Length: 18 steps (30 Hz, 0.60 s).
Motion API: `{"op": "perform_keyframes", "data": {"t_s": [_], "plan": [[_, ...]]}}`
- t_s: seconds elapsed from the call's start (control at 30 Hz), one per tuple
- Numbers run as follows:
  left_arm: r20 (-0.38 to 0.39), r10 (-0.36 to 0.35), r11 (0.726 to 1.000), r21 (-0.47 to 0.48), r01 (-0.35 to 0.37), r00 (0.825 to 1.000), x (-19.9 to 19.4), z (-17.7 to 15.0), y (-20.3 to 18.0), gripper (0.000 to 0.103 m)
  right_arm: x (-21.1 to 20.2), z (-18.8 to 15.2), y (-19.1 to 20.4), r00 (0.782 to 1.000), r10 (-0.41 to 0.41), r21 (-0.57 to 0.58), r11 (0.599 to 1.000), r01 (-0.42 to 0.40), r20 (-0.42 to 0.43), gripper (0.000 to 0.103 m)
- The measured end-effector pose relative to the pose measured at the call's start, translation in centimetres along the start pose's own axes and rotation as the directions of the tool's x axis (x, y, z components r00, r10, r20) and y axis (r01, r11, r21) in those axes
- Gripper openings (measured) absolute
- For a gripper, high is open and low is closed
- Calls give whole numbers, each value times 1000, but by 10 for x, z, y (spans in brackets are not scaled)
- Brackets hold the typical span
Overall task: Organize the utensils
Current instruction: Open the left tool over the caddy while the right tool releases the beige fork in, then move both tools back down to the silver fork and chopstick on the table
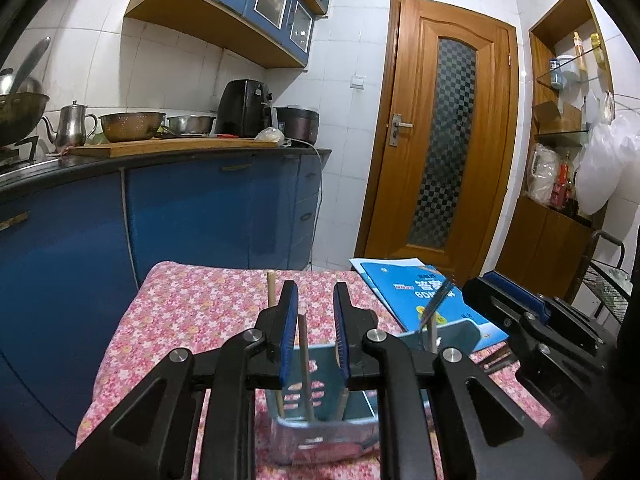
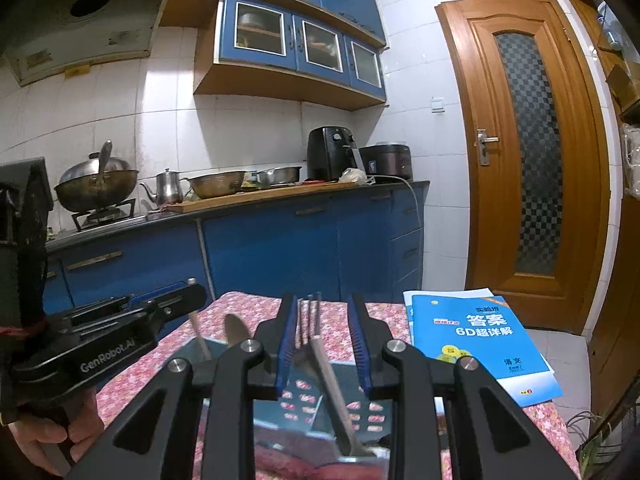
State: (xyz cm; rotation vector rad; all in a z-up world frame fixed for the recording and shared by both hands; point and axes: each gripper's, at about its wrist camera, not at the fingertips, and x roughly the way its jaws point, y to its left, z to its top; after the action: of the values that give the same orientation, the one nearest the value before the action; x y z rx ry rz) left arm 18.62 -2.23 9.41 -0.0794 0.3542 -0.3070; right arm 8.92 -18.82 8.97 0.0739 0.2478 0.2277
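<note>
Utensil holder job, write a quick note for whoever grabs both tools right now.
Left tool: open, over the blue holder, gripping nothing.
Right tool: open, with the fork standing loose between its fingers.
In the holder: chopsticks, fork, spoon.
Done: those utensils stand in the holder on the floral cloth.
Left: can't see any loose utensils; check beside the blue book.
</note>
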Motion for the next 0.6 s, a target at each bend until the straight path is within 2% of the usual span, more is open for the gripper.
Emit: {"op": "perform_keyframes", "data": {"t_s": [0.23, 0.37, 0.6], "plan": [[-44, -13, 1000, -21, 12, 999, -26, -3, -2, 16, -30, 3, 10, 998, 36, -9, 999, -37, -54, 28], [-100, -51, 997, -58, 46, 994, -38, -9, -2, 16, -47, -1, 13, 994, 57, 11, 998, -56, -92, 28], [-183, -34, 998, -64, 22, 982, -60, -24, -2, 16, -67, -17, 13, 983, 79, 48, 996, -72, -168, 28]]}}
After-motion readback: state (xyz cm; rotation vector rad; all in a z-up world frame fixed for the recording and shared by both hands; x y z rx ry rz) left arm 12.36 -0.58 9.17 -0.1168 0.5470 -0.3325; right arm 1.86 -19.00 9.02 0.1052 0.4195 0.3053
